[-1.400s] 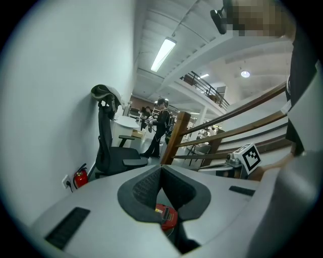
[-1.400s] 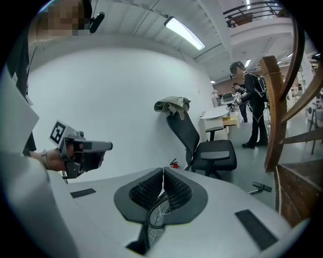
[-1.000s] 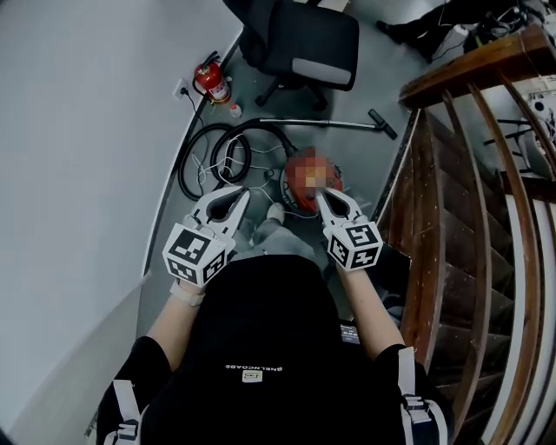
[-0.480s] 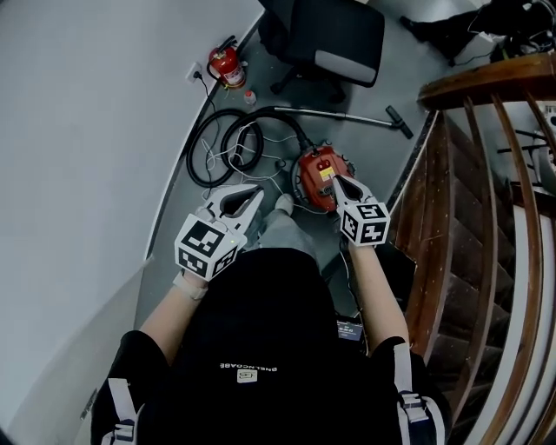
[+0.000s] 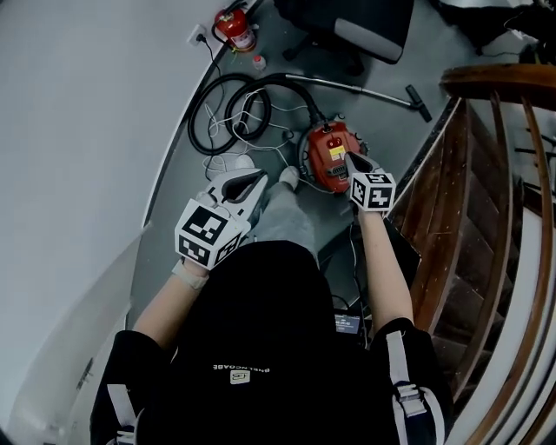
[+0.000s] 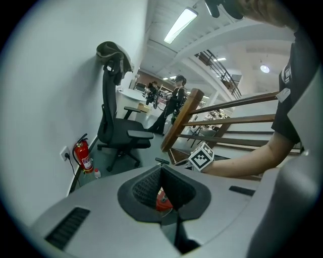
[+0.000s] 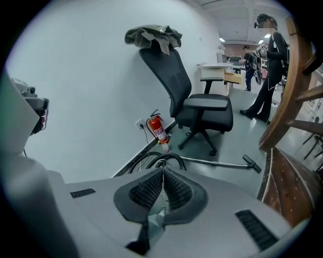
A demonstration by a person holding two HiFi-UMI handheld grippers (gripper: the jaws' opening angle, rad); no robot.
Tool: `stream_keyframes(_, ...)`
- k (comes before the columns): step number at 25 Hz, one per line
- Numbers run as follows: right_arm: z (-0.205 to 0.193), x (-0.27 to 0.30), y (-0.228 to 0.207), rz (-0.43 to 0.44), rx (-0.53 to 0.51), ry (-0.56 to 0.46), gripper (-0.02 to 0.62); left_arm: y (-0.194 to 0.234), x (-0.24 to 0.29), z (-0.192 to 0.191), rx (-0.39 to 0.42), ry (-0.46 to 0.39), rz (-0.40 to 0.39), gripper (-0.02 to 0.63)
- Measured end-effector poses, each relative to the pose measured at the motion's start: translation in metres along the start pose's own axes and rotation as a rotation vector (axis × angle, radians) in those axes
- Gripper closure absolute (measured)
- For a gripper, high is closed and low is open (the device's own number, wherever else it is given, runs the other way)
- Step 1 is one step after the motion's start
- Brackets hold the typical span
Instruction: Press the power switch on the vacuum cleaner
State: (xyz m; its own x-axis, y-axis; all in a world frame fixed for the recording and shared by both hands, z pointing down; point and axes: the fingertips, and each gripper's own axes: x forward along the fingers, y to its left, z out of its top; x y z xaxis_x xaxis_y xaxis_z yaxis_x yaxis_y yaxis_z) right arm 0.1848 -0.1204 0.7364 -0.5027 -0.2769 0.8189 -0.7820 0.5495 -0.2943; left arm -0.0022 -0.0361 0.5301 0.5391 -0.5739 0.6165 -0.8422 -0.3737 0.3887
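The right gripper [image 5: 350, 159] has come down and away from the person in the last second. Before, it hung level with the left gripper [image 5: 260, 177], near the knees. Now the right arm is stretched out, and the tips lie over the right part of the vacuum [image 5: 328, 153], at the edge of its top panel. The jaws are closed tip to tip, with nothing between them, which suits a poke at a button.

The left gripper has hardly moved. It stays back near the person's knee, left of the vacuum and apart from it, also closed and empty. In its own view a bit of the red vacuum [image 6: 161, 200] shows beyond the pads, with the right gripper's marker cube [image 6: 201, 157] farther right.

The vacuum sits on the floor ahead of the person, by the foot of the stairs [image 5: 486, 174]. Its hose [image 5: 228, 111] is coiled to the far left and its wand [image 5: 369, 91] lies beyond it. An extinguisher [image 5: 234, 24] and a chair [image 5: 360, 22] stand farther off.

This looks like the press itself, or the instant before it. The head view cannot show whether the tips touch the casing, nor which part of the top is the switch. The right gripper view shows only hose, wand and chair past its jaws, with the vacuum hidden beneath them. If contact is not made, a short further push down should do it.
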Motion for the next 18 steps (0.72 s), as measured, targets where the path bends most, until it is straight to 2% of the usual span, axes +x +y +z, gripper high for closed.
stream_keyframes(10,-0.052,0.097,-0.051,-0.028,-0.004,0.125,0.566,0.03,0.032,-0.063,-0.054,0.089,0.031,0.591)
stream_keyframes(18,-0.094,0.167,-0.084,-0.065,-0.011,0.228,0.566,0.057,0.046,-0.1,-0.115,0.125,0.068,0.591)
